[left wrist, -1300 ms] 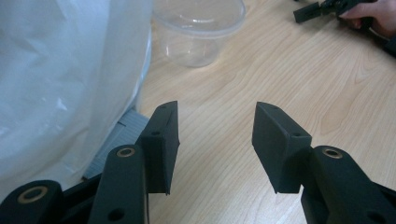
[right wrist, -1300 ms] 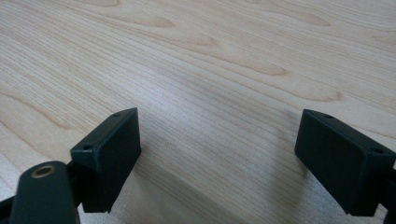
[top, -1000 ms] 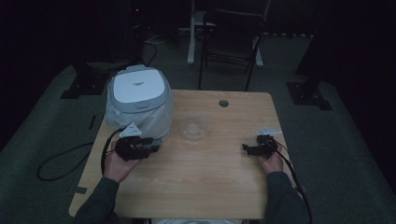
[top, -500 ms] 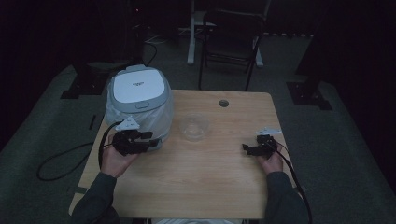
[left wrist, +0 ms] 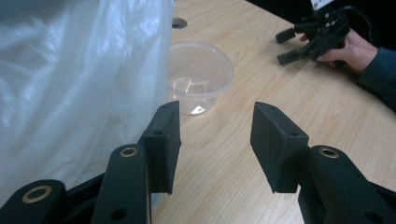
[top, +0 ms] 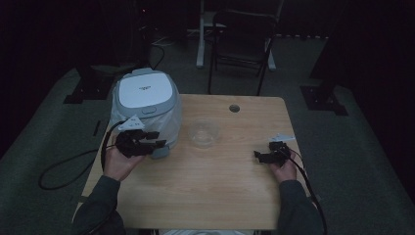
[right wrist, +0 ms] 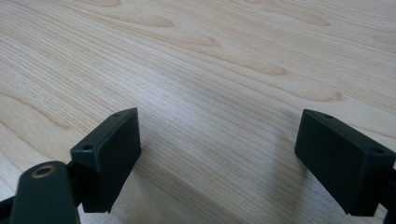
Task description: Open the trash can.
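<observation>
Dim room around a pale wooden table

The wooden table (top: 215, 196) stands on dark grey carpet (top: 44, 132); a black folding chair (top: 242, 41) sits behind it at upper centre, black stand bases (top: 323, 98) flank it, and the far wall is lost in darkness.

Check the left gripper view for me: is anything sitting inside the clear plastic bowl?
No, the clear plastic bowl looks empty, with only the wooden table showing through its bottom.

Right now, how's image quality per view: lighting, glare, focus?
High view: dim, surroundings near black, only the table lit. Left gripper view: bright, plastic wrap on the cooker glares white, clear bowl shows highlights. Right gripper view: evenly lit, far wood grain soft.
</observation>
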`<action>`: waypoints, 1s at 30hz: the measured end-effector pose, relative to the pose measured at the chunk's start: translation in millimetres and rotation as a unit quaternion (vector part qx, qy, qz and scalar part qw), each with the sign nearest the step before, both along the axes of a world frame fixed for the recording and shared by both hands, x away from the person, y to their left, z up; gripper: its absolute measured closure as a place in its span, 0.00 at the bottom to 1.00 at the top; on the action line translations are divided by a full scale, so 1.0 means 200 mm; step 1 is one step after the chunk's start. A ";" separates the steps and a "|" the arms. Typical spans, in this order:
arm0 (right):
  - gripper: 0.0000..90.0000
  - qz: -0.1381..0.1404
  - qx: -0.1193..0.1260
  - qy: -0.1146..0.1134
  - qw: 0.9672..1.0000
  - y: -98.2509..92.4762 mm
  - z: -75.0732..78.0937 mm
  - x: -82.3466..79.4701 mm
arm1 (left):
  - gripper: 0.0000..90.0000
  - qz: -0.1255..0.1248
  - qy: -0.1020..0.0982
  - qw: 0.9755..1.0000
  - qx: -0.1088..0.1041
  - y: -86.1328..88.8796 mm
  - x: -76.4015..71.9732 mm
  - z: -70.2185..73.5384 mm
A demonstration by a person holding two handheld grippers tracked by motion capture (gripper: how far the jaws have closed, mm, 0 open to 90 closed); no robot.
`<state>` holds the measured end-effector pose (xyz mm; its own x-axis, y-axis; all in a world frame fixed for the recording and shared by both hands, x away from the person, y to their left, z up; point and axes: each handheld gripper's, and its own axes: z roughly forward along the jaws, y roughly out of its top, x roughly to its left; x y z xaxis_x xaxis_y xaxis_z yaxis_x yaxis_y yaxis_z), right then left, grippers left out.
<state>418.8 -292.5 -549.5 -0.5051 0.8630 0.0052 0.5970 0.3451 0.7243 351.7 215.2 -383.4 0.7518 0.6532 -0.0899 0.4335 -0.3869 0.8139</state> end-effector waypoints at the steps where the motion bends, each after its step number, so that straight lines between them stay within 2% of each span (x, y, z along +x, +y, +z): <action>1: 0.15 0.000 0.000 0.000 1.000 0.00 0.00 0.00 | 0.60 0.000 -0.002 1.000 0.000 0.00 0.00 0.01; 14: 0.15 0.000 0.000 0.000 1.000 0.00 0.00 0.00 | 0.71 0.004 -0.021 1.000 0.005 0.01 0.03 0.12; 30: 0.15 0.000 0.000 0.000 1.000 0.00 0.00 0.00 | 0.87 0.017 -0.045 0.999 -0.001 0.03 0.06 0.24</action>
<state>418.8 -292.5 -549.5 -0.5055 0.8628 0.0052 0.5965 0.3451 0.7246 364.6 222.1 -334.6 0.7337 0.6791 -0.0231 0.3711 -0.3719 0.8509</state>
